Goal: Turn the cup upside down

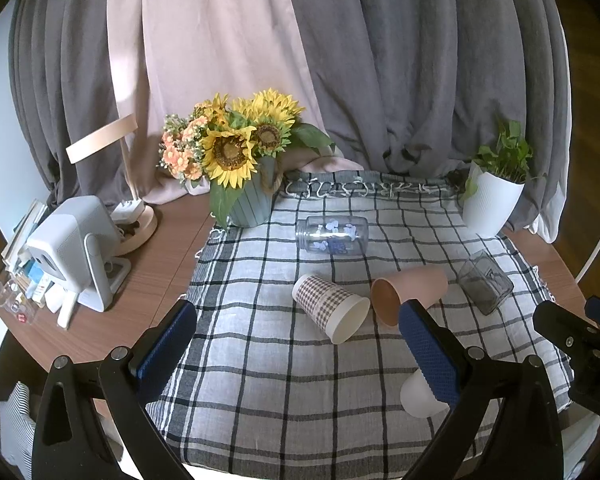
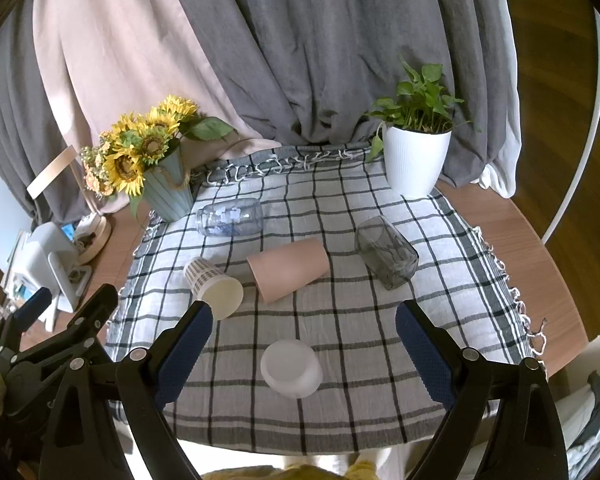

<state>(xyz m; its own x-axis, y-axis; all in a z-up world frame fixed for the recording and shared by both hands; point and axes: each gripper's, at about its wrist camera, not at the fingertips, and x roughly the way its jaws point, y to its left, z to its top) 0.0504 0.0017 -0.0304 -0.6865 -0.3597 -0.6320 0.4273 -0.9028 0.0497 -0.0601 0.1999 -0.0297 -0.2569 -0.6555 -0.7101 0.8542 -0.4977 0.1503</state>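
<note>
Several cups lie on their sides on the checked cloth: a plaid paper cup, a pink cup, a clear printed glass and a grey glass. A white cup stands upside down near the front edge. My left gripper is open and empty above the front of the cloth. My right gripper is open and empty, its fingers either side of the white cup but above it.
A sunflower pot stands at the cloth's back left, a white plant pot at the back right. A white device, a lamp base and small clutter sit on the wooden table at left. Curtains hang behind.
</note>
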